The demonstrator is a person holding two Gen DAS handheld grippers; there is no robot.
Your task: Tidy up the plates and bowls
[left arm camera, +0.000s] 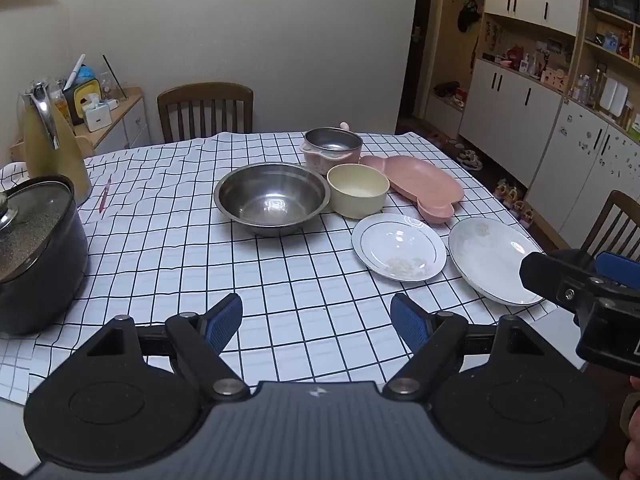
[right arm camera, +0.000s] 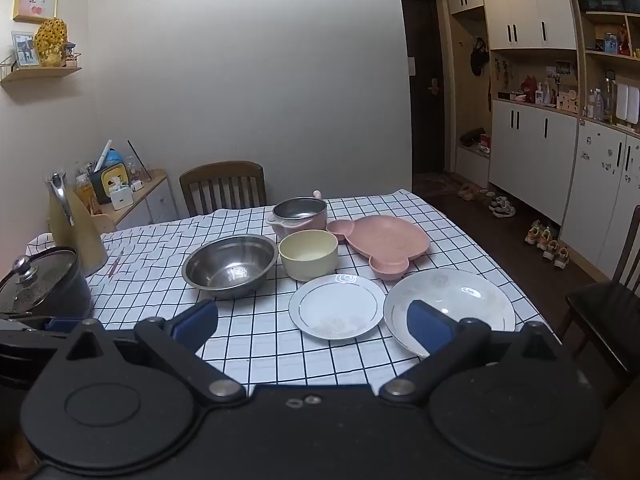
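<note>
Six dishes sit grouped on a counter point(left arm camera: 168, 264) covered with a checked cloth, and the large steel bowl point(left arm camera: 272, 198) serves as the landmark. Just to its right stands a cream bowl point(left arm camera: 357, 194); behind that is a small pink pot with a steel liner point(left arm camera: 332, 148), and to the right of the cream bowl lies a pink bear-shaped plate point(left arm camera: 420, 184). Nearer the camera than the cream bowl are a small white plate point(left arm camera: 398, 246) with food scraps and, further right at the counter's edge, a large white plate point(right arm camera: 448, 304). The white plates look glazed, so probably slippery, rigid and breakable; the raised rim seems the only place to pinch them. The steel bowl likely is light and tough, best taken by its lip. The left claw point(left arm camera: 316, 320) hovers low over bare cloth in front of the steel bowl, fingers wide apart, holding nothing. The right claw point(right arm camera: 312, 326) hangs above the near edge of both white plates, also spread wide and empty.
</note>
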